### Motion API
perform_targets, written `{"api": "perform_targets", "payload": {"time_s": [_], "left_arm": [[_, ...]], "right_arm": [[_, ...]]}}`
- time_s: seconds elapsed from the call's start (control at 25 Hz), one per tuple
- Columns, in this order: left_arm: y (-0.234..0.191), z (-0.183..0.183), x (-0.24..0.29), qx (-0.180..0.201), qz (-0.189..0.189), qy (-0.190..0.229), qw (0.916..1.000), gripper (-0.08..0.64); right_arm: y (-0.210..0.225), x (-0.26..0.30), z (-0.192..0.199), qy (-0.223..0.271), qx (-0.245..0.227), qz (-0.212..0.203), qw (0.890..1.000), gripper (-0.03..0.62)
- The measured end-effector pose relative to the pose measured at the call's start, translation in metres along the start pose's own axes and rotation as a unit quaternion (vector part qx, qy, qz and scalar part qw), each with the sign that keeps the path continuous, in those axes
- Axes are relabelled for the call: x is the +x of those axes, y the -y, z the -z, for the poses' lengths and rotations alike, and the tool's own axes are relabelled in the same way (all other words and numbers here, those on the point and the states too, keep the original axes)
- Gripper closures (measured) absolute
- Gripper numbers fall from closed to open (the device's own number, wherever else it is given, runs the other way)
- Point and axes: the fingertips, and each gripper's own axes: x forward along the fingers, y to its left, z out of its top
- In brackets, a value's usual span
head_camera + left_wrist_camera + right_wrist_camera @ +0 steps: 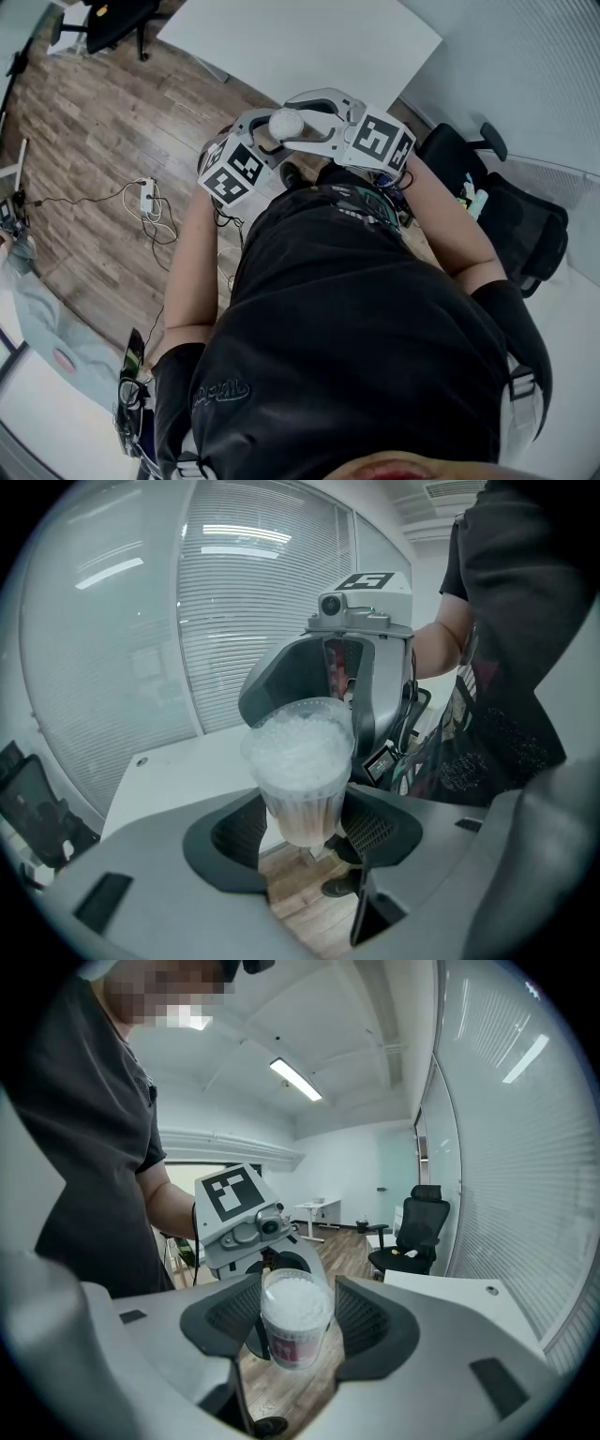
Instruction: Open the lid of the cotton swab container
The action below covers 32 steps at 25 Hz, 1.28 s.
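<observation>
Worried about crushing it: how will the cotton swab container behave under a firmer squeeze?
The cotton swab container is likely light: mostly swabs under clear plastic. Its walls may flex, and its tapered body could slip from the left tool.

Wood plank flr, white table near the wall. Glass wall w/ horiz blinds. Blk office chair further back. Ceiling strip light on. Pwr strip + cables on flr.
</observation>
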Motion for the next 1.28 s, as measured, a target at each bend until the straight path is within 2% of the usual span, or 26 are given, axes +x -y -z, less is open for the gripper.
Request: {"api": "perform_targets", "payload": {"time_s": [0.4, 0.76, 1.28], "left_arm": [[0.013, 0.000, 0.006, 0.011, 0.009, -0.007, 0.9999, 0.302], [0.026, -0.004, 0.008, 0.024, 0.025, -0.002, 0.9994, 0.302], [0.031, -0.003, 0.007, 0.030, 0.037, 0.008, 0.9989, 0.301]], "right_arm": [[0.007, -0.016, -0.030, 0.037, -0.013, 0.018, 0.999, 0.341], [0.024, -0.018, -0.035, 0.036, -0.021, 0.037, 0.998, 0.345], [0.063, -0.004, -0.007, 0.033, 0.038, 0.051, 0.997, 0.347]]}}
